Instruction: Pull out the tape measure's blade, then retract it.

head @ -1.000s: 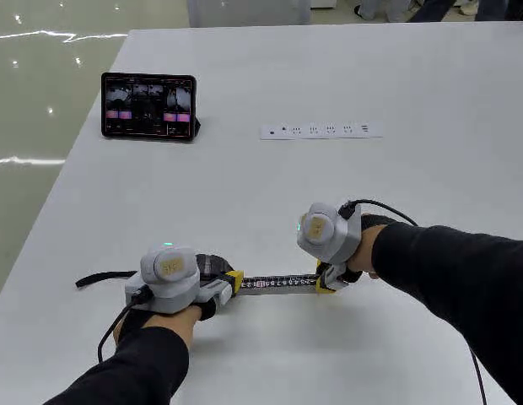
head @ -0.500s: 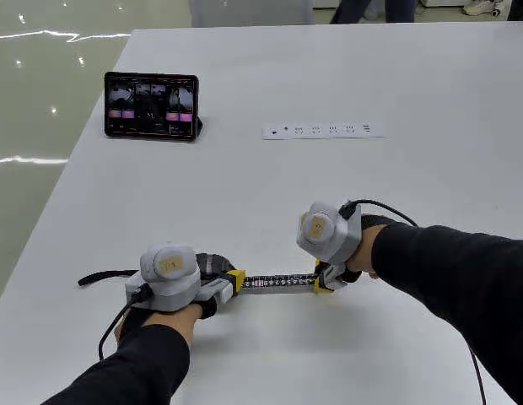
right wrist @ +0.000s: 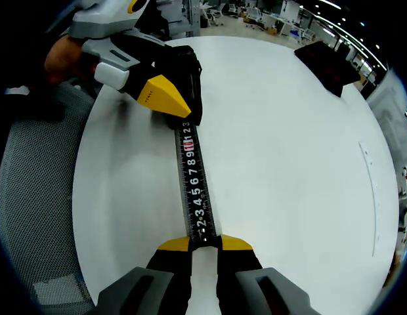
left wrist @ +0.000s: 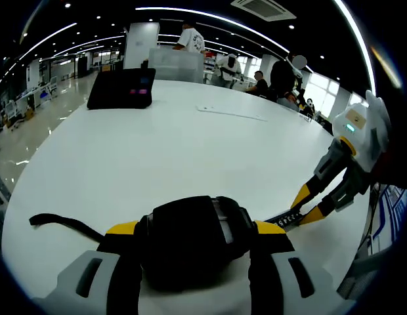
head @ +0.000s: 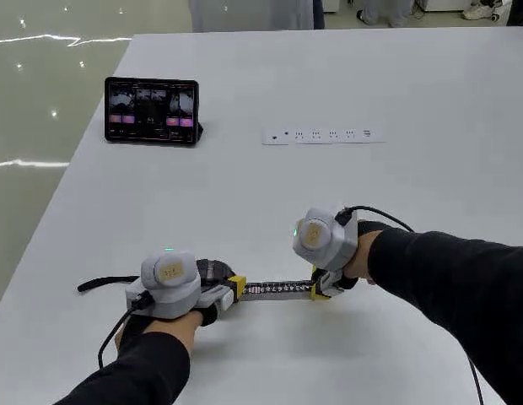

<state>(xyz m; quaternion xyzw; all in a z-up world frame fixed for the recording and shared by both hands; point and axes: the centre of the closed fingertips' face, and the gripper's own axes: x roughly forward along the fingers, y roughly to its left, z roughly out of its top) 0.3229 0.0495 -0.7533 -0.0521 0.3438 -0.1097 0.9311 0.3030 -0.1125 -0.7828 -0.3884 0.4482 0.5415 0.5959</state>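
- Tape measure (head: 212, 271): black case sitting on the white desk (head: 346, 76) near its front edge, closer to the left edge than the right. Its wrist strap (head: 105, 281) trails away toward the left edge.
- Blade (right wrist: 193, 177): a short run is drawn out, printed face up and low over the desk.
- Change: against a second ago, the exposed run looks slightly shorter and the two grippers stand a little closer together. The difference is small, and the camera has also moved. I judge the pull finished and the return just starting.
- Axis: the long axis runs roughly parallel to the front edge. The case mouth and the blade tip point toward the right edge.
- Left gripper (left wrist: 195, 230): clamped around the case, one yellow jaw tip on either side.
- Right gripper (right wrist: 203, 244): jaws pinched together on the blade's tip.
- Further back: tablet (head: 152, 111) propped near the left edge; power strip (head: 322, 135) lying mid-desk.
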